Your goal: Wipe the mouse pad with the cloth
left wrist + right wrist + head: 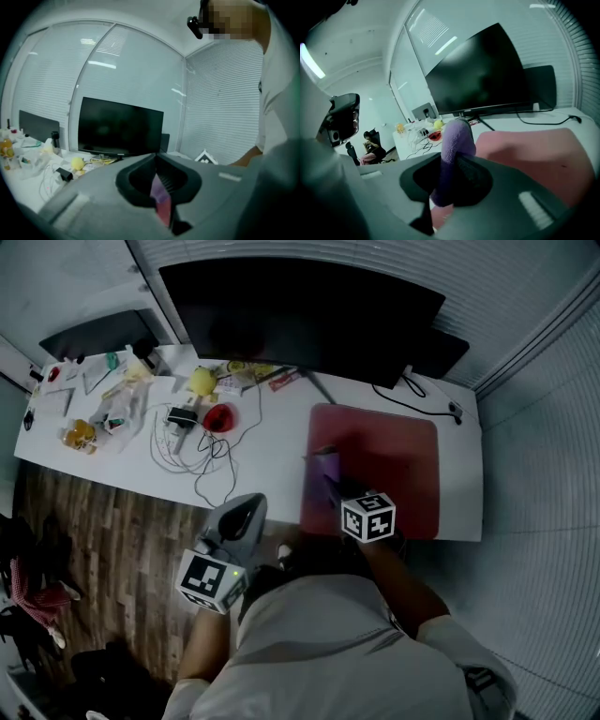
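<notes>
A red mouse pad (pixel 384 465) lies on the right part of the white desk (pixel 272 460), in front of the monitor. My right gripper (pixel 328 476) hangs over the pad's left part, shut on a purple cloth (pixel 325 463). In the right gripper view the cloth (pixel 457 140) stands up out of the jaws as a folded wad, with the pad (pixel 534 150) beyond it. My left gripper (pixel 246 507) is held off the desk's front edge, left of the pad. Its jaws meet at the tip (pixel 156 157) with nothing in them.
A large dark monitor (pixel 300 315) stands at the back, and a black cable (pixel 422 399) runs behind the pad. White cables (pixel 202 451), a red object (pixel 217 418), a yellow one (pixel 202 381) and small clutter cover the desk's left half. A person (pixel 370 145) sits far off.
</notes>
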`<state>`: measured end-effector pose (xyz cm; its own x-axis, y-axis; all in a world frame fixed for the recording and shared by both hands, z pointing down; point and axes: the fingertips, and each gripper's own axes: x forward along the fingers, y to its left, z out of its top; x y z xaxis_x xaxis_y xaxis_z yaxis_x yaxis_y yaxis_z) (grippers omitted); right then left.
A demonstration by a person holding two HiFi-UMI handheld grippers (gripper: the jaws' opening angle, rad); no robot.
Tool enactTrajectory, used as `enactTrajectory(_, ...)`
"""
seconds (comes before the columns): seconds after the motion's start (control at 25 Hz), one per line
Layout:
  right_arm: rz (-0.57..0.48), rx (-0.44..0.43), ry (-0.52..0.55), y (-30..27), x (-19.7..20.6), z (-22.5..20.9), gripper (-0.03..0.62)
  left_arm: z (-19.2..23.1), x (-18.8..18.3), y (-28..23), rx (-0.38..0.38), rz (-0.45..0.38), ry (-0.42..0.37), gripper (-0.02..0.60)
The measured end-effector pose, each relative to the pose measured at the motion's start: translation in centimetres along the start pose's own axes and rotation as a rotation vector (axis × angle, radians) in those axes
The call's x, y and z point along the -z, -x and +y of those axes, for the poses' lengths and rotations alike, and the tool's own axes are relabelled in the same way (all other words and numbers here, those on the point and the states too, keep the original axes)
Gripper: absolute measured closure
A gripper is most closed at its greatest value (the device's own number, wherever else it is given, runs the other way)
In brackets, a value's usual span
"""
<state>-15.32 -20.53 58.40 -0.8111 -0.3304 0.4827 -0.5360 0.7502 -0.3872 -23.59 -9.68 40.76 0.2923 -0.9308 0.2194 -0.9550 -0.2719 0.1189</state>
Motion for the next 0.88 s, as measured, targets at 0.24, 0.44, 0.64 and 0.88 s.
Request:
enactTrajectory(0.24,0.126,-0.020,0.019,-6.8,3.7,3.1,0.540,2.9,2.3,3.5,-0.030,0.007,0.073,0.578)
enactTrajectory(0.44,0.192,0.070,0.014,-6.8,6.4,-0.9,0.540,2.6,3.4,2.5,-0.002,0.013,0.090,0.578)
enactTrajectory(0.64,0.184,0.165,-0.058,-1.8,7.5,-7.1,0.539,0.3,3.0,-1.0,0.028,0.029,0.078,0.578)
enactTrajectory(0.88,0.148,0.278,-0.144,6.3,8.6,-16.9,0.539,-6.3,1.6,-6.8,0.103,0.019,0.075,0.578)
